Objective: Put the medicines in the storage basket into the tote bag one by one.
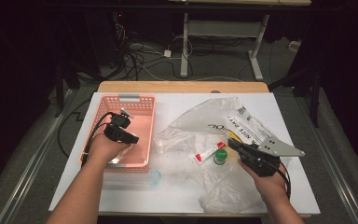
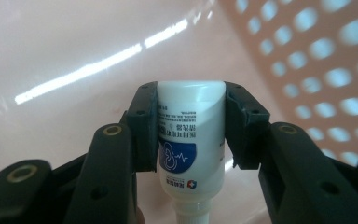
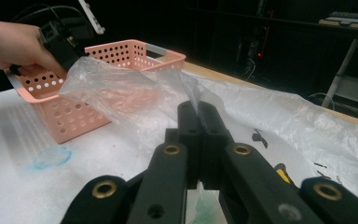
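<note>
My left gripper (image 2: 191,116) is down inside the pink basket (image 1: 140,103) and shut on a white tube with a blue label (image 2: 190,140), cap end toward the camera. In the high view the left gripper (image 1: 126,137) hangs over the basket's near part. My right gripper (image 3: 198,114) is shut on a fold of the clear plastic bag (image 3: 116,84); in the high view the right gripper (image 1: 235,144) sits at the bag's (image 1: 214,121) right side. A red-and-white tube (image 1: 209,152) and a green-capped bottle (image 1: 220,157) lie in the bag.
A clear blue-tinted lid (image 1: 154,177) lies on the white table cover (image 1: 177,196) in front of the basket. The bag spreads over the table's middle and right. Cables and table legs (image 1: 184,46) stand on the floor beyond the far edge.
</note>
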A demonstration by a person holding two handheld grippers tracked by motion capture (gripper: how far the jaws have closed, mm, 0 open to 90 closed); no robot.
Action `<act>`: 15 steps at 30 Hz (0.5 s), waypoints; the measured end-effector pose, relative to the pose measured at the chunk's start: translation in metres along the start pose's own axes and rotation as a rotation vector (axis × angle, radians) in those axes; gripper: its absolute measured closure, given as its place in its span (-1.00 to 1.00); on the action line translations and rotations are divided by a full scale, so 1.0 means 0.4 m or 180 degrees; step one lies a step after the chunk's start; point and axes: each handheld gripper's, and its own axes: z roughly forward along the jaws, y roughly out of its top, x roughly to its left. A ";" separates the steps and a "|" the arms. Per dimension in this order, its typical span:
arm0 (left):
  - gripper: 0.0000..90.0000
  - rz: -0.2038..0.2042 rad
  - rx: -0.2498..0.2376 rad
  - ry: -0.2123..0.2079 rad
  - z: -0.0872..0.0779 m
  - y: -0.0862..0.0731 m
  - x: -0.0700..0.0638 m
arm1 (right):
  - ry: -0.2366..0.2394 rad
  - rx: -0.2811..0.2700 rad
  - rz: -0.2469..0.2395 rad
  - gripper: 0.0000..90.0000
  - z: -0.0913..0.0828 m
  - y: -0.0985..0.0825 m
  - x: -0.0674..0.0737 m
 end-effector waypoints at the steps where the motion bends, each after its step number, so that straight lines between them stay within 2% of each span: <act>1: 0.29 0.0006 -0.0087 -0.0020 -0.011 -0.003 -0.001 | 0.0002 -0.0003 -0.0001 1.00 0.000 0.000 0.000; 6: 0.30 0.0028 -0.0547 -0.0194 -0.061 -0.026 -0.016 | -0.0001 -0.0008 -0.0016 1.00 0.000 0.001 0.000; 15: 0.30 0.0145 -0.1091 -0.0216 -0.104 -0.085 -0.061 | -0.0014 -0.0007 -0.0013 1.00 -0.001 0.001 0.002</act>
